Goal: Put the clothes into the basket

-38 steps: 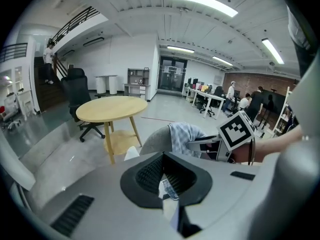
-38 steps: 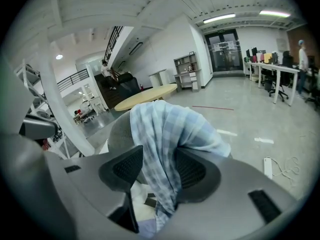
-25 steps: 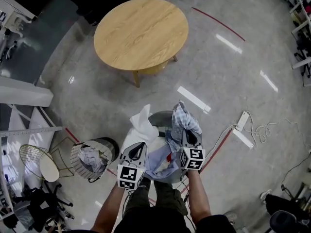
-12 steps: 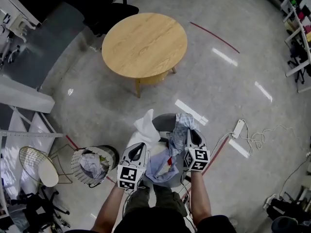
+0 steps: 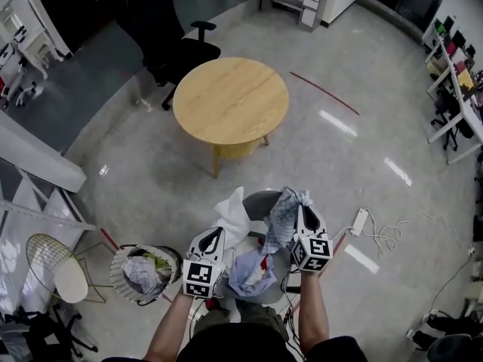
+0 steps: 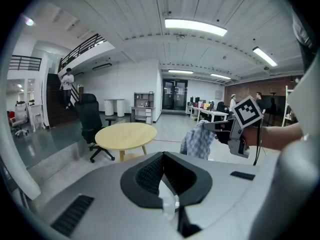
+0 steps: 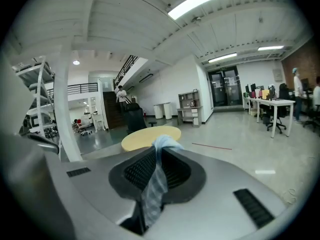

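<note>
Two limp, light garments held.
We noted left gripper [image 5: 219, 232] fingers [image 6: 146, 173] clenched on white cloth [image 5: 232, 216], right gripper [image 5: 301, 211] fingers [image 7: 137, 171] on checked cloth [image 5: 283, 219]; bunched folds gripped best.

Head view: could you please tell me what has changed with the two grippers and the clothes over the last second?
Both grippers have risen: the left gripper lifts the white cloth and the right gripper lifts the checked cloth, higher above the grey bin. Neither has let go. The wire basket and the round table stay put.
</note>
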The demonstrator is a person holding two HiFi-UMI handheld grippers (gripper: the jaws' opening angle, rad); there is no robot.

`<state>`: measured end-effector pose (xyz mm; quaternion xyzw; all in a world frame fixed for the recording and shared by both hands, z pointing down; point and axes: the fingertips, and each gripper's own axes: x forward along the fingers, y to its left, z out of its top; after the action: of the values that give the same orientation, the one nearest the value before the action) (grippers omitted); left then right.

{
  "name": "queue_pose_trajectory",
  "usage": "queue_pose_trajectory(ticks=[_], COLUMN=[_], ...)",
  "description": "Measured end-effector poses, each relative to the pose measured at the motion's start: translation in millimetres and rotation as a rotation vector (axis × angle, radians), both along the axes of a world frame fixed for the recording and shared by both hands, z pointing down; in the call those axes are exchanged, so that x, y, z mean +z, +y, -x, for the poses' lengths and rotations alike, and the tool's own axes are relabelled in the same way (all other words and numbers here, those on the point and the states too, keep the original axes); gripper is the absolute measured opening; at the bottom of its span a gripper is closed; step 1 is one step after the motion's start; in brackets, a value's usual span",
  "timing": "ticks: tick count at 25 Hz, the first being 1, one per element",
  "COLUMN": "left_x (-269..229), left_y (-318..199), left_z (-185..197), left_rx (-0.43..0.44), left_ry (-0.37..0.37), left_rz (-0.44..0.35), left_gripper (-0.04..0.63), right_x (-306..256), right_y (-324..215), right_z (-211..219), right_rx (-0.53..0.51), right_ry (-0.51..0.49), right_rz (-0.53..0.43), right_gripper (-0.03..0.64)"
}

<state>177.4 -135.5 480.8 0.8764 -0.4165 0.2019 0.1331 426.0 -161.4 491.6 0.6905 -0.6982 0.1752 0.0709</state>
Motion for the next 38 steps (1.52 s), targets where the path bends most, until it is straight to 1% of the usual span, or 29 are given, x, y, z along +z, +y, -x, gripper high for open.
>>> queue_pose_trajectory(ticks=[6, 10, 15, 20, 30, 38], left_x=[-46.0, -67.3, -74.1, -88.5, -106.0, -110.2], left_y=[3.4, 11.0, 27.4, 40.7, 80.5, 126.2], left_z=[4.6, 15.7, 38.5, 64.8, 154.5, 241.0], left_rx=[0.029, 0.034, -0.003, -0.055, -0.215, -0.364], left_ry=[0.052, 0.059, 0.072, 0.080, 0.054, 0.032], left_rz=[-0.087, -0.127, -0.160, -0.196, -0.240, -0.248], left_gripper=[0.008, 0.008, 0.008, 0.008, 0.008, 0.008], right_x=[-77.6, -115.8, -139.3, -160.9, -199.8, -228.6], right_y=[10.0, 19.4, 37.7, 49.8, 76.0, 97.1], right_z=[8.8, 21.8, 50.3, 87.1, 173.1, 265.2], right_rx=[0.014, -0.002, -0.046, -0.122, -0.280, -0.445], right_ry=[0.026, 0.035, 0.040, 0.026, 0.000, -0.015], right_rz=[-0.125, -0.189, -0.242, -0.277, -0.348, -0.413], right_gripper=[0.057, 0.057, 0.057, 0.057, 0.057, 0.057])
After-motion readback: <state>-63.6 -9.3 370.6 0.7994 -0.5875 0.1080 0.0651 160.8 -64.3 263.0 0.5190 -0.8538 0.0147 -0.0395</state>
